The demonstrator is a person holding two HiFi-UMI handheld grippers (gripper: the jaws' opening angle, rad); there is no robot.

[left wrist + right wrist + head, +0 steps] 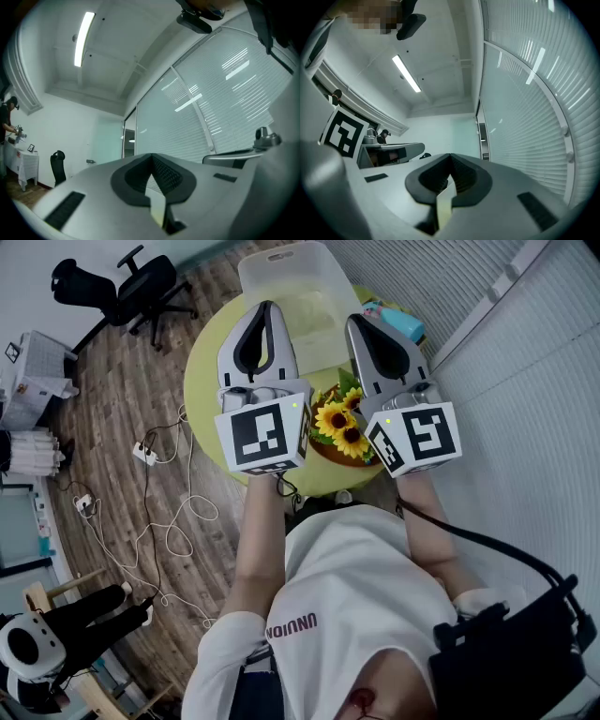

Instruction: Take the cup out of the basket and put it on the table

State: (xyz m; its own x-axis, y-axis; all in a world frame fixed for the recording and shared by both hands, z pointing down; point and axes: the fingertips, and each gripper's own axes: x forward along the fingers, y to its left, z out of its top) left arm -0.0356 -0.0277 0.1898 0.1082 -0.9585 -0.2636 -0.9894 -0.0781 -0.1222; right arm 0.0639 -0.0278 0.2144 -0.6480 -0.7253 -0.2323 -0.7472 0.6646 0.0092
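— White shirt [347, 587] nearest. How are the tongs?
— Left tongs [266, 306] and right tongs [358, 321] are both closed on nothing. They're side by side above the surface [206, 371], tilted towards the ceiling.
— Beyond them?
— Sunflowers [342, 427] on the surface, under the right tongs. Farther off is the basket [300, 268].
— The cup?
— Possibly inside the basket; its cloudy walls hide it.
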